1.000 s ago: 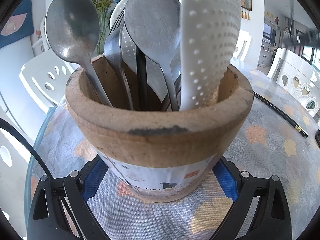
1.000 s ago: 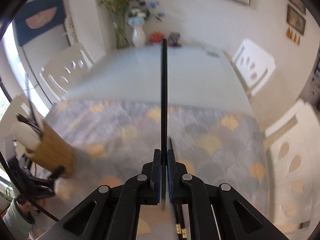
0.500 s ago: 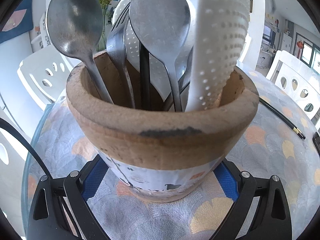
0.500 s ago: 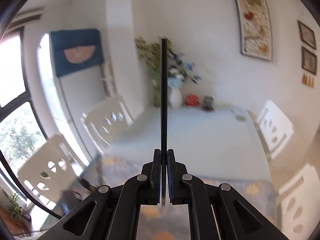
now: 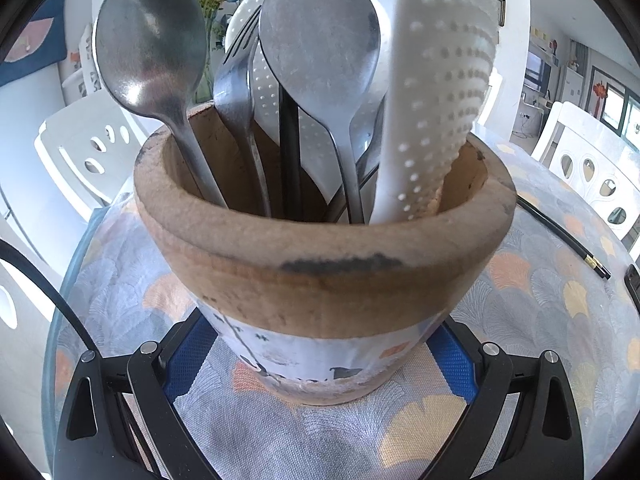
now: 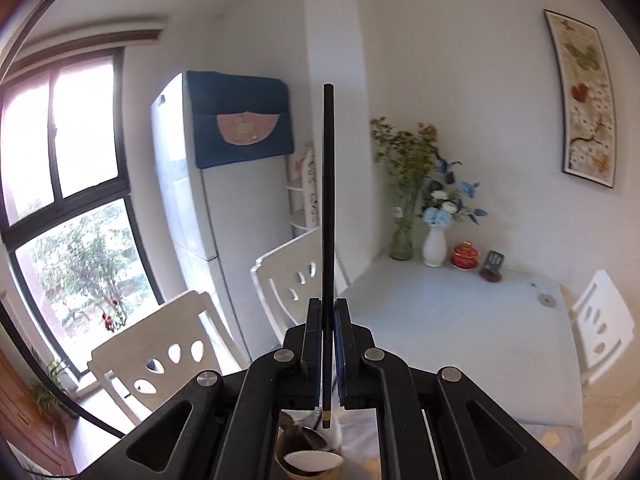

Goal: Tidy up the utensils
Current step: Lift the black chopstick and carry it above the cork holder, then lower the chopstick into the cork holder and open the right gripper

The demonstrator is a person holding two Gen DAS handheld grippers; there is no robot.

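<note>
Right claw [image 6: 328, 344]: pinching black chopstick [image 6: 328, 200], raised since earlier, now above wooden pot [image 6: 308, 464]. Left claw [image 5: 320, 360]: unchanged, clamping wooden pot [image 5: 320, 264] on tabletop [image 5: 560, 320].

Daylit, bright overall. Right wrist view: window [image 6: 68, 184] at left blows out pink-white in its upper panes, greenery outside soft; white wall evenly lit, chairs [image 6: 160, 356] and far end of the worktop [image 6: 460, 320] slightly smeared. Left wrist view: background washed out, spoon bowls [image 5: 150, 36] carry dull glare, pot rim [image 5: 320, 236] sharp, its inside in shade, the nearest white perforated utensil [image 5: 440, 80] soft. Both views have strong fisheye bending and black vignette corners.
</note>
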